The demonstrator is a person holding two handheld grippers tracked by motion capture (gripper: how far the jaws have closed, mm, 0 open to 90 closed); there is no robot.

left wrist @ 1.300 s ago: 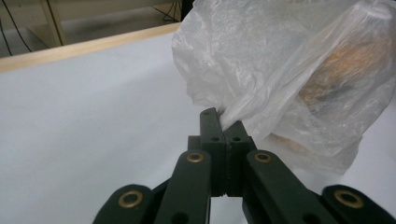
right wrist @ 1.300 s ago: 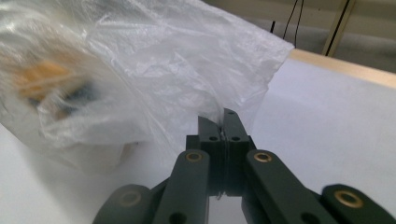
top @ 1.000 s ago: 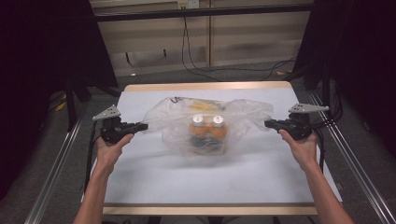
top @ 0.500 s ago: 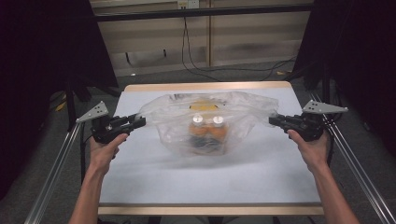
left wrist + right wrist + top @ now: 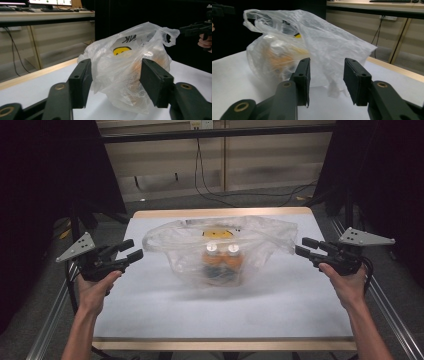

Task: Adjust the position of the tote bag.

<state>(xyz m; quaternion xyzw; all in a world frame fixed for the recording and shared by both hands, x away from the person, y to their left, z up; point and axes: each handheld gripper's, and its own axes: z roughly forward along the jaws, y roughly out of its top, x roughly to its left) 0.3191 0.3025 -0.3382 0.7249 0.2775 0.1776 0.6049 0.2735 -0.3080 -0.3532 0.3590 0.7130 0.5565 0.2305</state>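
So the white counter (image 5: 165,320) has one thing on it, a clear plastic bag (image 5: 260,237) sitting toward the far edge, about midway between the left and right edges. It's crumpled and puffed up, with a yellow smiley print (image 5: 121,50) on it. Inside you can make out two bottles with white caps (image 5: 212,247) and orange bodies, standing side by side, plus something orange lower down that's too blurry to call.

Left claw (image 5: 129,251) is off the bag's left side, near the counter's left edge, clear of the plastic. Its jaws have just been opening and stand fairly wide with nothing between them; in the left gripper view the bag just sits farther off behind the gap.

Right claw (image 5: 302,247) is near the right edge, just beside the bag's right flap, and I can't tell whether it touches. Its jaws have also just been opening, gap empty.
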